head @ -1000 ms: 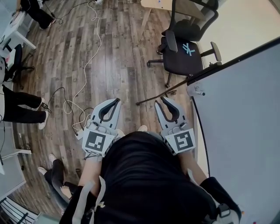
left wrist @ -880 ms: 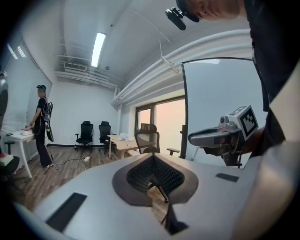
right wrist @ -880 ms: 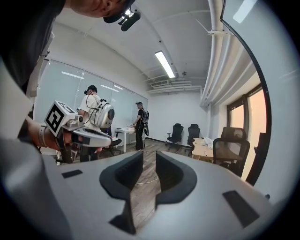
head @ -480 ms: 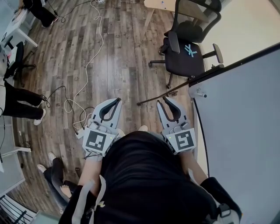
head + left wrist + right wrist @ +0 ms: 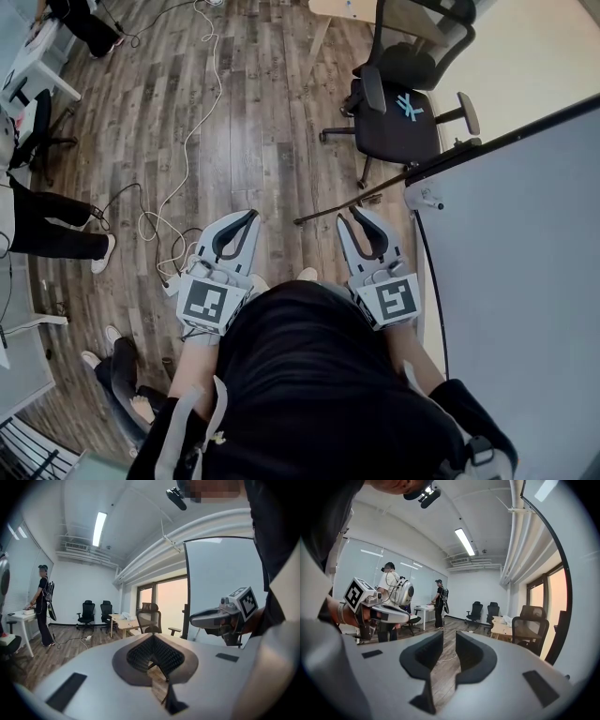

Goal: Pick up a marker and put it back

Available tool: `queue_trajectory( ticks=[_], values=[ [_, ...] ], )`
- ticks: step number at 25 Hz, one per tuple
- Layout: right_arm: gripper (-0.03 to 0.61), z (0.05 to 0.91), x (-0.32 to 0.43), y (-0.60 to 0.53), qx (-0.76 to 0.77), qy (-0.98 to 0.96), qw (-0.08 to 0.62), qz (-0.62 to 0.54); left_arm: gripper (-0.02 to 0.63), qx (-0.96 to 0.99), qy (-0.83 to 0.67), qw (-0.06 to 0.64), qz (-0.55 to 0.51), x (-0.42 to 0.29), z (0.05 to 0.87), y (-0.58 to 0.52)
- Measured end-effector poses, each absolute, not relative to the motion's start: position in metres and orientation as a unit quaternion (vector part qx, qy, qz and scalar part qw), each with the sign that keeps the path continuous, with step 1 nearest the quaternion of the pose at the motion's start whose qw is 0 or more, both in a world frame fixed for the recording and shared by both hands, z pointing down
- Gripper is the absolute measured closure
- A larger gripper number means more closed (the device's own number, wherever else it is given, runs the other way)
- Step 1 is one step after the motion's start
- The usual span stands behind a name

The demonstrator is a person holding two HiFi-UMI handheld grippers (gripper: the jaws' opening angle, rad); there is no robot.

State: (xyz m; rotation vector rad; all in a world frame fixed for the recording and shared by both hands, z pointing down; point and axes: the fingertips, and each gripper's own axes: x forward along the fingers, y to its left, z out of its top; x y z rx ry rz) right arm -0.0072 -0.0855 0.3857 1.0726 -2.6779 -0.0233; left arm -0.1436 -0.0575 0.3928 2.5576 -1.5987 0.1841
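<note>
- A plank wood floor (image 5: pixel 253 122) fills most of the head view, below a person standing in a black top (image 5: pixel 309 375).
- A tall whiteboard (image 5: pixel 525 244) stands to the person's right, its dark frame running diagonally just beside the right tool.
- A black office chair (image 5: pixel 398 112) with a blue mark on its seat sits near the whiteboard's far corner, next to a wooden desk (image 5: pixel 337 7).
- A second person in dark trousers (image 5: pixel 47 234) stands at the left edge, well apart from the tools.
- The left tool (image 5: pixel 251 218) is held at waist level and points away from the body. Its own view shows the two pads meeting at the tips, closed on nothing.
- The right tool (image 5: pixel 355 217) is held level beside it. Its jaws are slightly parted, with only bare floor showing through the narrow gap.
- A white cable (image 5: pixel 192 122) snakes across the floor toward the left tool.
- The marker cannot be picked out in any view.
</note>
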Motion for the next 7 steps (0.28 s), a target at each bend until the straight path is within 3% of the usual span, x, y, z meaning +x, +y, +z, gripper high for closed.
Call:
queue_trajectory(
  ticks=[7],
  values=[
    [0.497, 0.3875, -0.0059, -0.086, 0.369, -0.921, 0.125, -0.004, 0.604, 0.848, -0.526, 0.045, 0.055, -0.1411, 0.3938, -0.0592]
  ],
)
